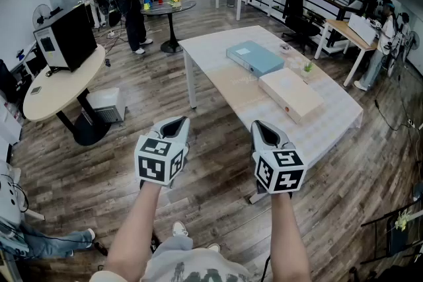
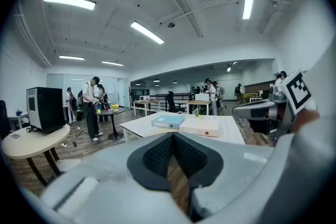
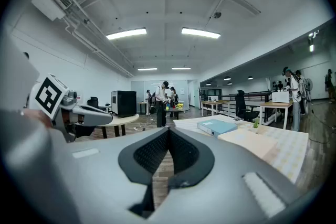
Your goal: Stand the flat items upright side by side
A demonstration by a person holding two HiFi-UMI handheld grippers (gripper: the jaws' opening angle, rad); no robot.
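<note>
A blue flat binder (image 1: 255,57) and a cream flat box (image 1: 291,94) lie side by side on the white table (image 1: 218,49). They also show in the left gripper view, the binder (image 2: 168,121) and the box (image 2: 199,126), and in the right gripper view, the binder (image 3: 218,126) and the box (image 3: 249,138). My left gripper (image 1: 173,127) and right gripper (image 1: 266,133) hover over the wooden floor, short of the table's near side. Both are shut with nothing between the pads. In their own views the left gripper (image 2: 172,150) and right gripper (image 3: 168,148) point toward the table.
A small green plant (image 1: 307,66) stands by the box on the table. A round wooden table (image 1: 63,86) with a black monitor (image 1: 66,36) is at the left. Several people stand near a small round table (image 1: 168,8) at the back. Desks and chairs line the right.
</note>
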